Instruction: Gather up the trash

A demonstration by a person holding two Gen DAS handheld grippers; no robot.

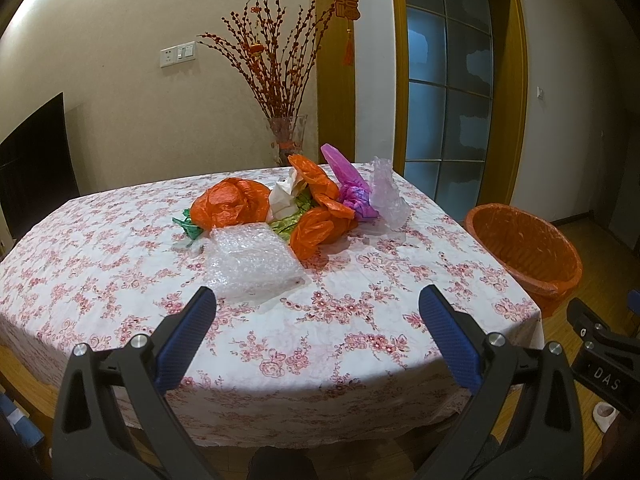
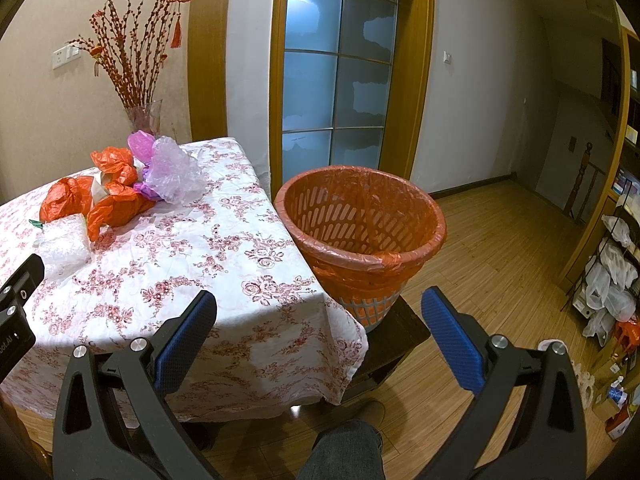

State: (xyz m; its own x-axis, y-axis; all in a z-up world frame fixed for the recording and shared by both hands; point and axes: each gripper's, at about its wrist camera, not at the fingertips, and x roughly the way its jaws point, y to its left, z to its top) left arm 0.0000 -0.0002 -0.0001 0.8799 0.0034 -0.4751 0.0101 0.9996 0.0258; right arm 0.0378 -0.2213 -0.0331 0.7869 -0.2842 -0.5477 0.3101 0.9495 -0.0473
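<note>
Both blue-padded grippers, left [image 1: 318, 342] and right [image 2: 320, 344], spread wide holding nothing, crumpled orange, purple and clear plastic bags [image 1: 304, 204] piled mid floral tablecloth [image 1: 120, 272], orange-lined slotted wastebasket [image 2: 360, 232] beside its right edge.

**A lived-in home dining room**

A table under a white cloth printed with pink flowers [image 1: 360, 344] stands by a beige wall. A glass vase of red-budded branches [image 1: 286, 136], a frosted-glass door in a wooden frame [image 2: 336, 80], wood-plank flooring [image 2: 500, 264] and a red hanging charm [image 1: 347, 16] mark it as domestic.
</note>
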